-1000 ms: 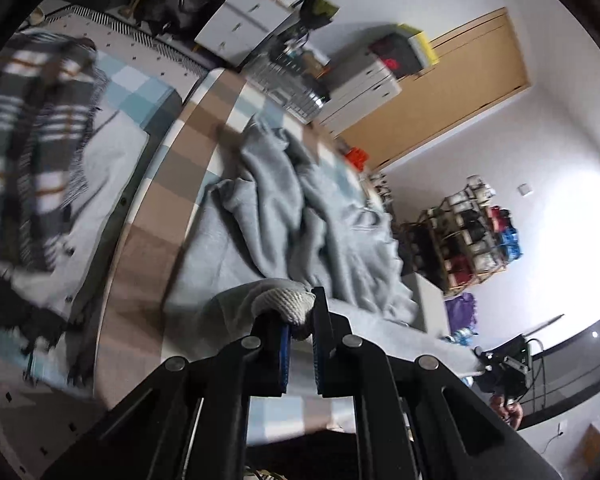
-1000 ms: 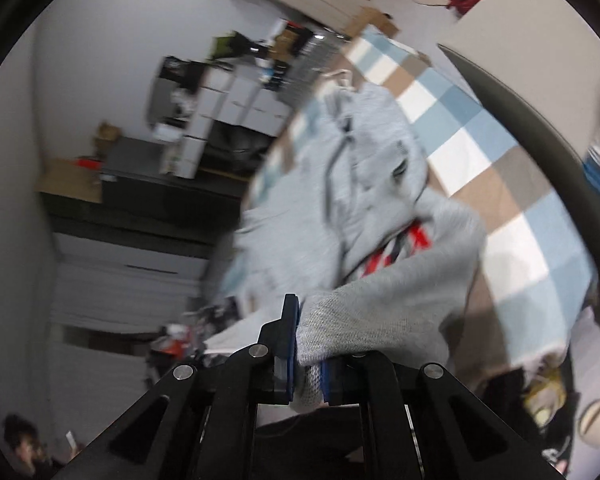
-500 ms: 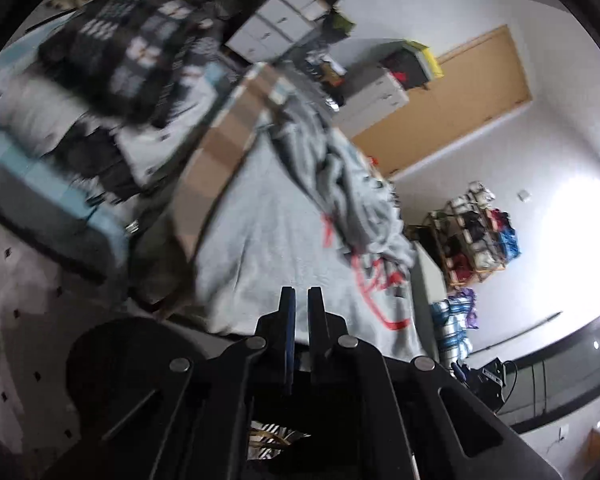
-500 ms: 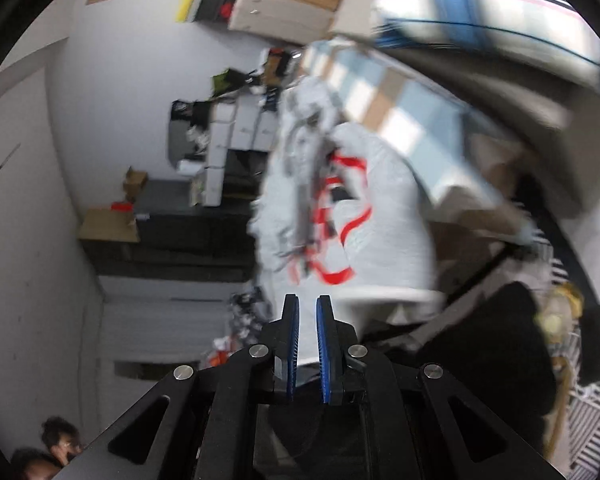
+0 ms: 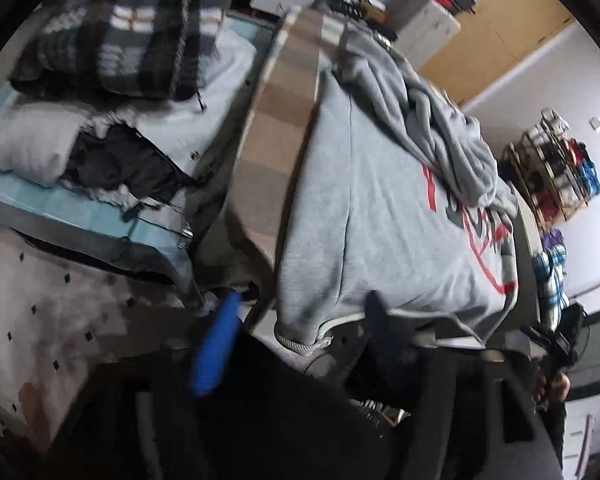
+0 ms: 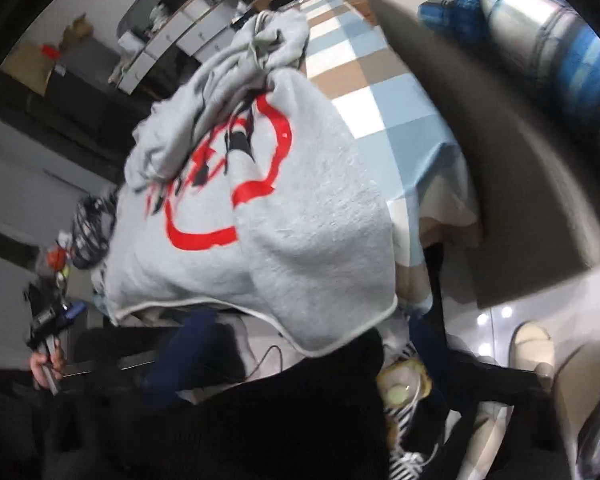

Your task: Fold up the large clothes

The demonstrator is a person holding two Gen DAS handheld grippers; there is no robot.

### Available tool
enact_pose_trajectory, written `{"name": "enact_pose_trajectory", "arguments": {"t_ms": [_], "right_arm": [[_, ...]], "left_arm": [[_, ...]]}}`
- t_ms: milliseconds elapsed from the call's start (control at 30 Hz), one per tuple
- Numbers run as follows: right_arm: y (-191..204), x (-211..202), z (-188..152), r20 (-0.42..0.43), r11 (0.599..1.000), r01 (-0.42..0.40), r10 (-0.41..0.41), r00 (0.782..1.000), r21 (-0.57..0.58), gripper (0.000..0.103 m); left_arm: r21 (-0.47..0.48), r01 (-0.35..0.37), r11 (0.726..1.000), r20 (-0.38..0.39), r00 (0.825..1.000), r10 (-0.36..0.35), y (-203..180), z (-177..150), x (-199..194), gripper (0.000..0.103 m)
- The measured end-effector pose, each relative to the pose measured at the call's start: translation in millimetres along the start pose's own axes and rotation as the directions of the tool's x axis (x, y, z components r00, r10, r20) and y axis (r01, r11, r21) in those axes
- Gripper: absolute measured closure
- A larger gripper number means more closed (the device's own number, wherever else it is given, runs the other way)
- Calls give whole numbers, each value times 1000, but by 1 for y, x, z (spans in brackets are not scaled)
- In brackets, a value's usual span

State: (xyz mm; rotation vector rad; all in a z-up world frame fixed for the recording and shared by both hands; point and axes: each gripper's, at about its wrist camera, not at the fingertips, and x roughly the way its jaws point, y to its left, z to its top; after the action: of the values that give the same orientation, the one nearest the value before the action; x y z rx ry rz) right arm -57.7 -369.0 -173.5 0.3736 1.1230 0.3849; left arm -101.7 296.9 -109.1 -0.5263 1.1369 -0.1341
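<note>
grey sweatshirt with red print lies spread on the checked desk, hem hanging over the near edge just ahead of both tongs. left tongs spread wide, blurred, empty. right tongs spread, empty. plaid blanket far left.

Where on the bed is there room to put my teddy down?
The bare checkered bedcover to the right of the grey sweatshirt is free, up to the beige panel. In the left wrist view a brown strip of cover beside the sweatshirt is free too. The middle is crowded: the sweatshirt's bunched top is piled there.
</note>
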Motion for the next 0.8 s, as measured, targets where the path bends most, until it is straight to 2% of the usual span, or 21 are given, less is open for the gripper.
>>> {"name": "enact_pose_trajectory", "arguments": {"t_ms": [100, 133, 167, 233, 300, 433, 500, 567, 633, 700, 800], "right_arm": [[-5, 15, 5, -13, 999, -42, 42, 999, -11, 0], [-4, 19, 6, -13, 999, -34, 33, 999, -22, 0], [-4, 24, 7, -22, 999, -33, 33, 999, -22, 0], [-7, 39, 6, -70, 996, -94, 93, 993, -12, 0], [-3, 49, 8, -78, 996, -83, 80, 994, -42, 0], [-4, 60, 10, -91, 992, -122, 117, 989, -46, 0], [-3, 63, 11, -99, 991, -128, 123, 987, -44, 0], [-5, 62, 14, -104, 991, -129, 124, 987, -42, 0], [-10, 59, 16, -96, 992, -127, 124, 988, -28, 0], [-17, 57, 16, -89, 990, -142, 141, 986, -2, 0], [-21, 58, 15, -86, 987, -162, 163, 983, 24, 0]], "left_arm": [[-40, 107, 993, -27, 994, -108, 11, -7, 10, 37], [-43, 131, 990, -34, 991, -133, 13, -9, 15, 36], [-41, 148, 988, -36, 988, -149, 15, -11, 18, 35], [-46, 170, 984, -62, 983, -173, 18, -15, 34, 35], [-44, 201, 979, -78, 976, -204, 17, -17, 45, 35], [-43, 260, 965, -94, 960, -263, 19, -17, 64, 35], [-16, 260, 965, -104, 960, -261, 17, -15, 73, 35], [31, 216, 976, -125, 969, -211, 16, -13, 78, 34], [30, 208, 978, -105, 973, -204, 21, -14, 81, 34], [7, 235, 972, -83, 969, -234, 28, -17, 81, 34], [8, 300, 954, -60, 953, -299, 30, -21, 78, 35]]}}
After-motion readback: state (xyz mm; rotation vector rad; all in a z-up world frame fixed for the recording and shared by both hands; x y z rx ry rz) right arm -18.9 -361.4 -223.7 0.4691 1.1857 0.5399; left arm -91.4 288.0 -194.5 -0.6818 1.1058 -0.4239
